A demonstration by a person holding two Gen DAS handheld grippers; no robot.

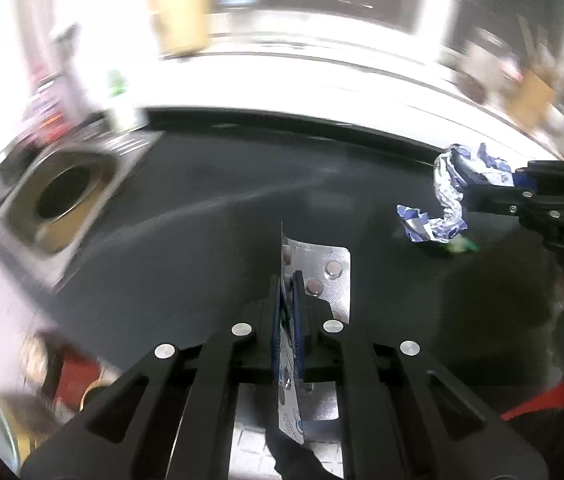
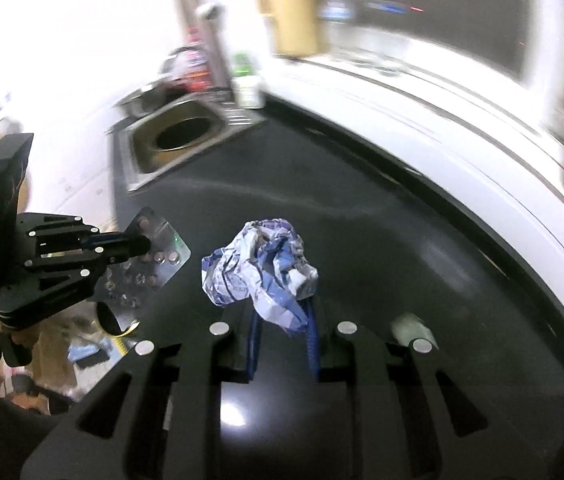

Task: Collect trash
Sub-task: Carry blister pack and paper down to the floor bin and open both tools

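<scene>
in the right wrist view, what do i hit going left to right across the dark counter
left gripper → blister pack it clamps → crumpled blue-and-white wrapper in the right gripper → small pale object lying near the counter edge.

Two black slotted tools (image 1: pixel 287 280) (image 2: pixel 282 320) with round silver screws, blue finger pads (image 2: pixel 311 336), white "DAS" lettering.

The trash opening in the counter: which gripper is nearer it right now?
Left. The left gripper, holding the blister pack, is nearer the trash opening; the right gripper is farther along the counter.
</scene>
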